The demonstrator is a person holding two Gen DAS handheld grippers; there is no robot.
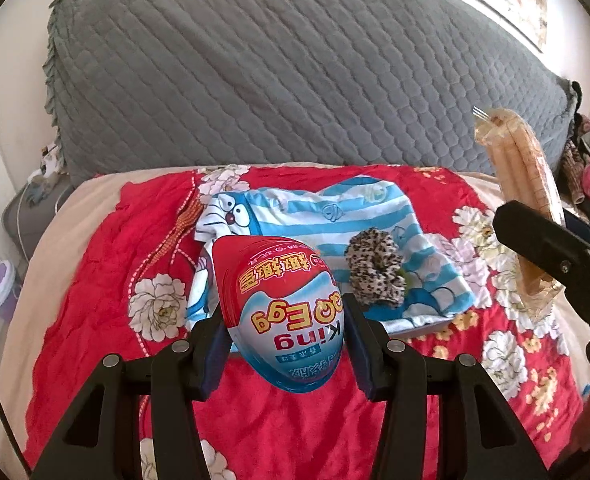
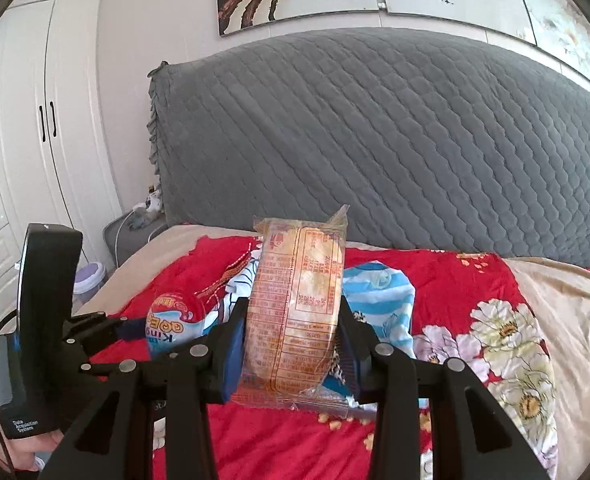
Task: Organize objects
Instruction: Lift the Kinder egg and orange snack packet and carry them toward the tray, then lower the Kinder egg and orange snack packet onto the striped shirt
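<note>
A grey quilted headboard cover is seen behind the bed. A red floral quilt is spread over a beige sheet. A blue-and-white striped cartoon garment is laid flat on the quilt, with a leopard-print scrunchie resting on it.

The right gripper is clamped on a wrapped bread packet, held upright above the quilt, both pads pressed to its sides. In the left wrist view the packet is seen at the right edge.

The left gripper is clamped on a red-and-blue toy egg, held off the quilt, print upside down. The egg is seen left of the packet.
</note>
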